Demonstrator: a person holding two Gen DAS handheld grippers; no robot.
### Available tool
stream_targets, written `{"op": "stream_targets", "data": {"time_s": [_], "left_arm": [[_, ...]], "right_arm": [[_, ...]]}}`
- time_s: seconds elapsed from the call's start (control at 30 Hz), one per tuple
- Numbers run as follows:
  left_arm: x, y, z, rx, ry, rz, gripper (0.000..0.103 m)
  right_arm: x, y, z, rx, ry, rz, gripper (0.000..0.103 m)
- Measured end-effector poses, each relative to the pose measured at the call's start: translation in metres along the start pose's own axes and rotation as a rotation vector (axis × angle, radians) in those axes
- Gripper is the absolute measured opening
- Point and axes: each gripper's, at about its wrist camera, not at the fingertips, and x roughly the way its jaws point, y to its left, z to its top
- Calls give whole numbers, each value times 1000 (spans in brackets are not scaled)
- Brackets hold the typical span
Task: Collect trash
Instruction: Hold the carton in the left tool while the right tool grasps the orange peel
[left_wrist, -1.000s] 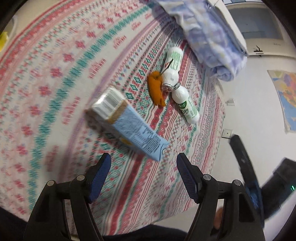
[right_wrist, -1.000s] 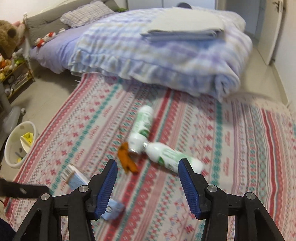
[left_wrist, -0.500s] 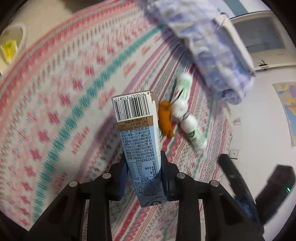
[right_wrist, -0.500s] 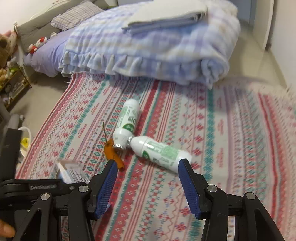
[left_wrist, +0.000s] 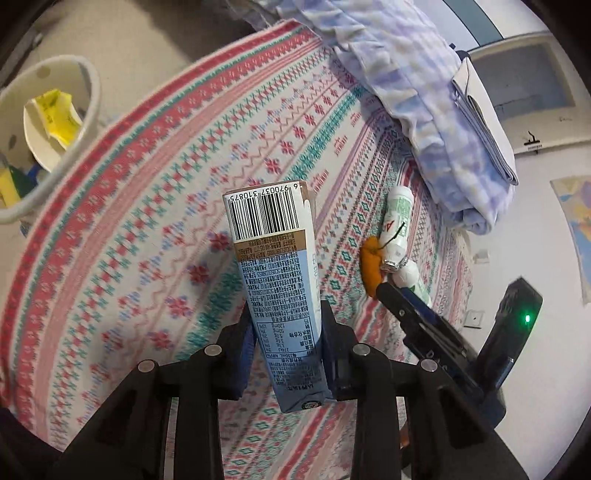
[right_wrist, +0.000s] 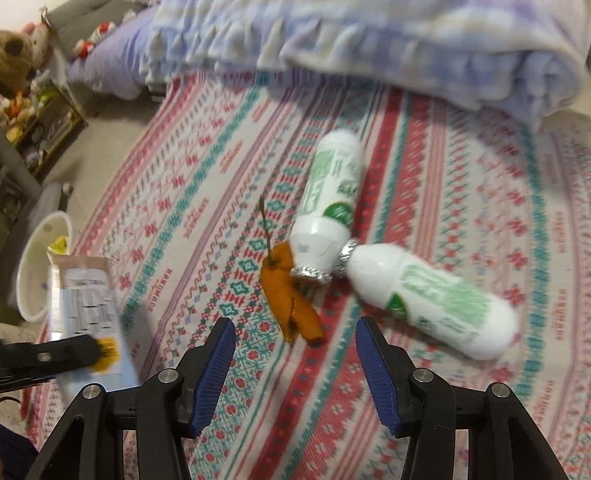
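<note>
My left gripper (left_wrist: 286, 332) is shut on a light blue drink carton (left_wrist: 277, 273) with a barcode end, held above the patterned rug; the carton also shows in the right wrist view (right_wrist: 86, 314). My right gripper (right_wrist: 295, 354) is open and empty, low over the rug, just short of an orange peel (right_wrist: 290, 299). Two white bottles with green labels, one upper (right_wrist: 328, 199) and one to the right (right_wrist: 432, 299), lie on the rug touching at their foil necks. In the left wrist view the peel (left_wrist: 371, 264) and a bottle (left_wrist: 397, 221) lie to the right.
A white bin (left_wrist: 48, 122) holding yellow and white trash stands off the rug's left edge; it also shows in the right wrist view (right_wrist: 37, 266). A folded blue-and-white blanket (right_wrist: 369, 40) lies along the rug's far side. A shelf with soft toys (right_wrist: 22, 74) is at far left.
My left gripper closed on the carton and lifted it off the rug, swinging toward the bin. My right gripper moved down and forward, close to the peel and bottles.
</note>
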Motion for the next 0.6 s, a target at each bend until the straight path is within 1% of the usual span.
{"op": "stream_targets", "data": {"time_s": [0.1,0.33,0.47,0.5,0.57,0.6], "left_arm": [[-5,0,1,38,-13,36,33],[-6,-9,3,142,-27,114,33],[-9,-15,3,197,-50,155,33],[-11,-16,4,208,-56,161,33],[-14,-16,3,222,-63,165,33],[-16,-17,4,232,-66,169,33]], "right_arm": [[10,7,2,-17,15,-20,59],[23,20,10,-35,25,-30,59],[35,21,12,-28,43,-64,58],[38,21,12,-24,50,-68,53],[44,20,11,-10,70,-66,18],[41,21,12,12,64,-35,15]]}}
